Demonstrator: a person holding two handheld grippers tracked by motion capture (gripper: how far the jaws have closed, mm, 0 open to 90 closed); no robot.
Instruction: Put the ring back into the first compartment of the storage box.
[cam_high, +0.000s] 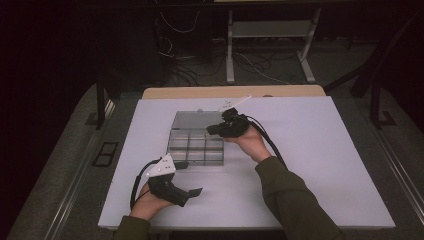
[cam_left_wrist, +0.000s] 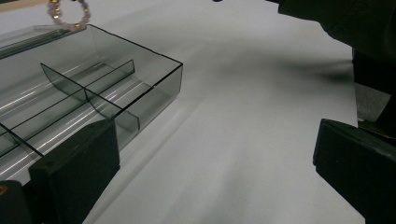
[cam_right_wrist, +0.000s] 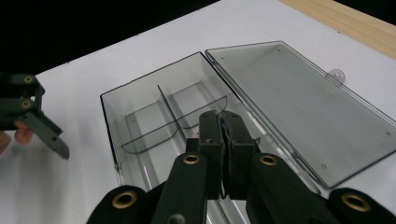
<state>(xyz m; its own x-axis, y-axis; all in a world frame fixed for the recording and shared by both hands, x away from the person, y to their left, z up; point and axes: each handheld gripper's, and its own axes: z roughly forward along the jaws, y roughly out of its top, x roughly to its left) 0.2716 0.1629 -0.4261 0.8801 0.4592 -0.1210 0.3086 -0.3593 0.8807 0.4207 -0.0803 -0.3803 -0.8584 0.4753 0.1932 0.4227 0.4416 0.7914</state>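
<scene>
Nearest, the person's left hand (cam_high: 150, 201) rests low on the white table (cam_high: 310, 165), its left gripper (cam_high: 185, 177) pointing right with jaws spread wide, grasping nothing, one jaw just beside the clear compartment box (cam_high: 196, 147). Farther off, the right forearm (cam_high: 295, 195) reaches diagonally forward, and the right gripper (cam_high: 212, 130) hangs over the box's far compartments with jaws pressed together. A beaded bracelet (cam_left_wrist: 67, 14) dangles above the box's far edge at that gripper; beyond lies the open lid (cam_right_wrist: 299, 107), flat on the table.
</scene>
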